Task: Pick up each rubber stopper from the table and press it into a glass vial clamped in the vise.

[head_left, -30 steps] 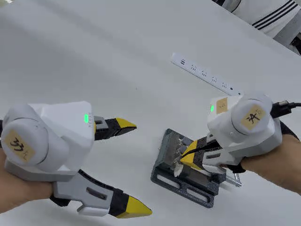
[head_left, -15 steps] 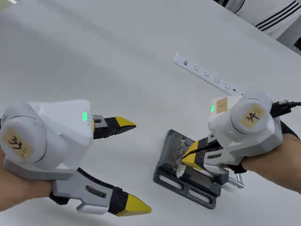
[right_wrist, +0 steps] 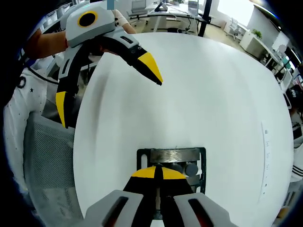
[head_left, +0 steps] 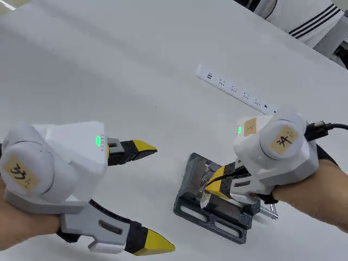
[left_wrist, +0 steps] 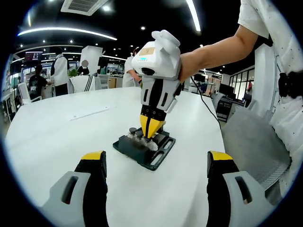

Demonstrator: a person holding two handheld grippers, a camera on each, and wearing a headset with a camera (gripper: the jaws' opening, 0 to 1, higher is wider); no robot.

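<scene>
The white table [head_left: 109, 65] carries all the work items. The left tool [head_left: 163, 197] hovers above the table to the left of the vise, well apart from it. Its jaws are spread wide and hold nothing. The right tool [head_left: 213, 185] points down onto the vise. Its yellow tips are closed against each other, and nothing is visible between them. The left gripper view places these tips [left_wrist: 151, 127] at the row of vials; whether they touch one cannot be determined.

The dark grey vise [head_left: 215, 215] rests flat on the table below the right tool. A white power strip [head_left: 236, 89] lies on the table beyond the vise, well apart from it.

The glass vials [left_wrist: 137, 137] stand upright in a row, clamped in the vise. Grey rubber stoppers [left_wrist: 133, 130] sit on top of the vials just beside the right tool's tips.
</scene>
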